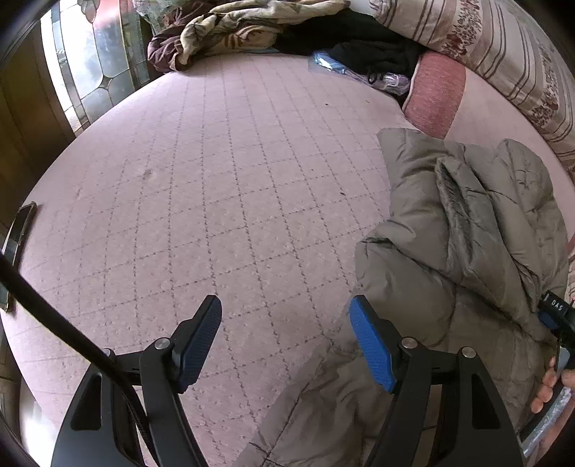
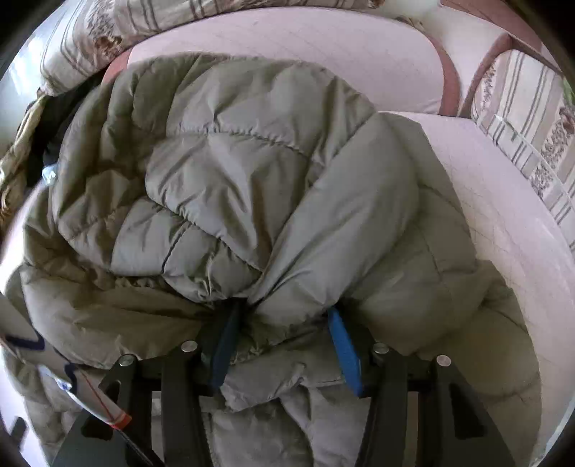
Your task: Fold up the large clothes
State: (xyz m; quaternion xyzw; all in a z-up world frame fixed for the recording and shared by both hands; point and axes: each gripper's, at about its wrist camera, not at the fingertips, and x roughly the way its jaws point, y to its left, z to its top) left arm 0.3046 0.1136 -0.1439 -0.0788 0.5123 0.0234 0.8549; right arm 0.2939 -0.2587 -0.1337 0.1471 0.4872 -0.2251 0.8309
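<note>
A large grey-green padded jacket [image 1: 463, 230] lies bunched on the pink quilted bed [image 1: 222, 172], at the right of the left wrist view. My left gripper [image 1: 285, 316] is open and empty above the bedcover, its right finger at the jacket's left edge. In the right wrist view the jacket [image 2: 251, 161] fills the frame. My right gripper [image 2: 284, 312] has its blue pads pushed into a fold of the jacket, with fabric bulging between them. The right gripper also shows at the right edge of the left wrist view [image 1: 560, 323], held by a hand.
Striped pillows [image 1: 503, 54] and a pink cushion [image 1: 435, 97] lie at the bed's far side. A patterned blanket [image 1: 230, 25], dark clothes [image 1: 359, 39] and a plastic bag [image 1: 345, 68] sit at the far edge. A phone [image 1: 18, 233] lies at the left edge.
</note>
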